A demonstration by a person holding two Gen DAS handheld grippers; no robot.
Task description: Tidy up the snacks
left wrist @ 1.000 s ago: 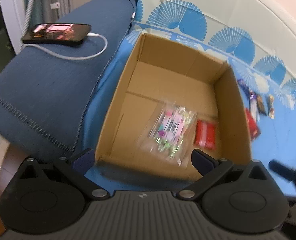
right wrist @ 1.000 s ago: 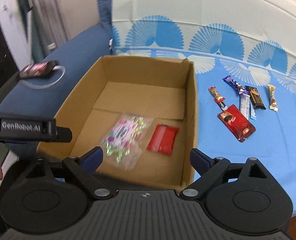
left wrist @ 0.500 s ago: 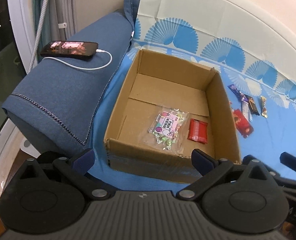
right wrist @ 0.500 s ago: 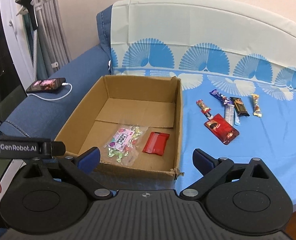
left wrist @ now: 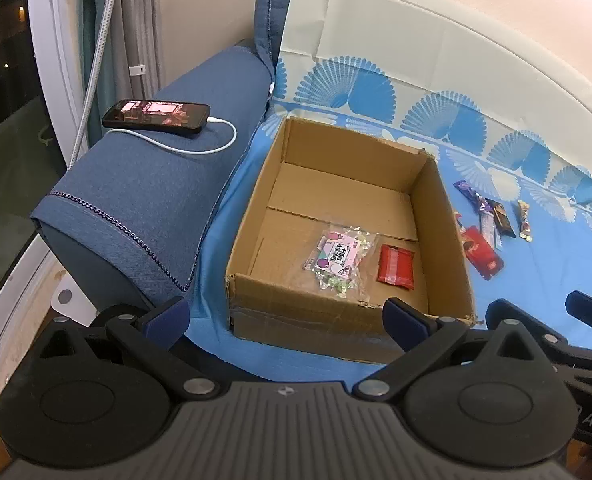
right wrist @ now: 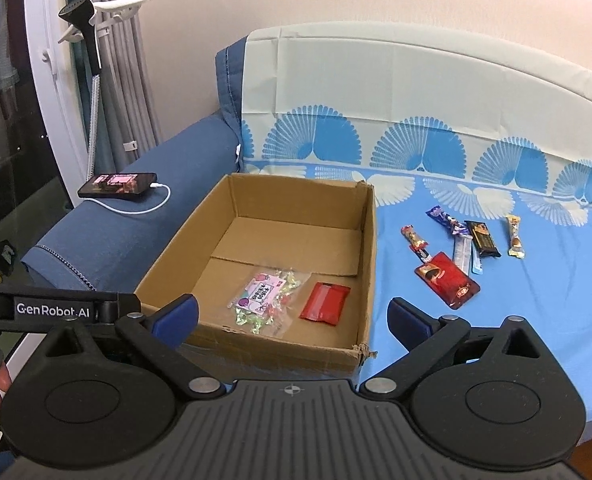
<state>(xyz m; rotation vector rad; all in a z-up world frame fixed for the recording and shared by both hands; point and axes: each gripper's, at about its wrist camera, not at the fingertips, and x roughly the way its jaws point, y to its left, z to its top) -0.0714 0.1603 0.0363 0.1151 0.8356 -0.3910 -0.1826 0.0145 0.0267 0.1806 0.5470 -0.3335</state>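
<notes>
An open cardboard box (left wrist: 444,216) (right wrist: 370,248) stands on the blue sofa cover. Inside lie a clear candy bag (left wrist: 342,260) (right wrist: 266,300) and a red packet (left wrist: 395,267) (right wrist: 325,303). Several snacks lie on the cover right of the box: a red wrapper (right wrist: 447,279) (left wrist: 481,252), a dark bar (right wrist: 482,239), a gold bar (right wrist: 514,236) and others. My left gripper (left wrist: 286,318) is open and empty, in front of the box. My right gripper (right wrist: 292,316) is open and empty, also held back from the box.
A phone (left wrist: 156,117) (right wrist: 117,185) on a white cable lies on the blue sofa armrest (left wrist: 136,200) left of the box. A garment steamer pole (right wrist: 92,80) and curtains stand behind. The patterned cover (right wrist: 536,300) runs up the backrest.
Both grippers have pulled back and up from the box, so more of the sofa and room shows. The candy bag and red packet lie still in the box.
</notes>
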